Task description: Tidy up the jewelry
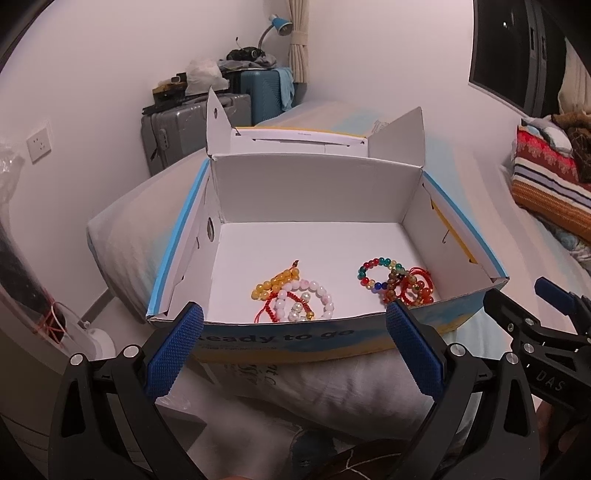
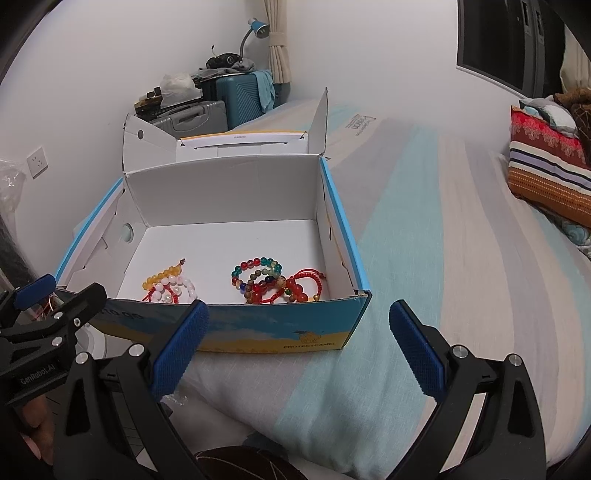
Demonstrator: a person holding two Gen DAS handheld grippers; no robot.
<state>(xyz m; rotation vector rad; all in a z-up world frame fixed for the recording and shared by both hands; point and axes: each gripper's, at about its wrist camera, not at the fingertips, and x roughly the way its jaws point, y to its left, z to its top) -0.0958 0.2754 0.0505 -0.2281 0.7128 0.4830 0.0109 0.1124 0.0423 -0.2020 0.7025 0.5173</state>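
An open cardboard box (image 1: 314, 192) with white inside and blue rim rests on the bed; it also shows in the right wrist view (image 2: 229, 192). Inside, a left pile of yellow, pink and white bead bracelets (image 1: 291, 295) (image 2: 168, 286) lies apart from a right pile of multicoloured and red bracelets (image 1: 395, 282) (image 2: 273, 282). My left gripper (image 1: 295, 347) is open and empty, just in front of the box's near wall. My right gripper (image 2: 299, 347) is open and empty, before the box's front right corner.
The box sits on a bed with a striped sheet (image 2: 424, 258). Folded striped blankets (image 2: 546, 173) lie at the far right. Suitcases (image 1: 192, 125) and a blue lamp (image 1: 280, 26) stand against the back wall. A pillow (image 1: 332, 391) lies under the near edge.
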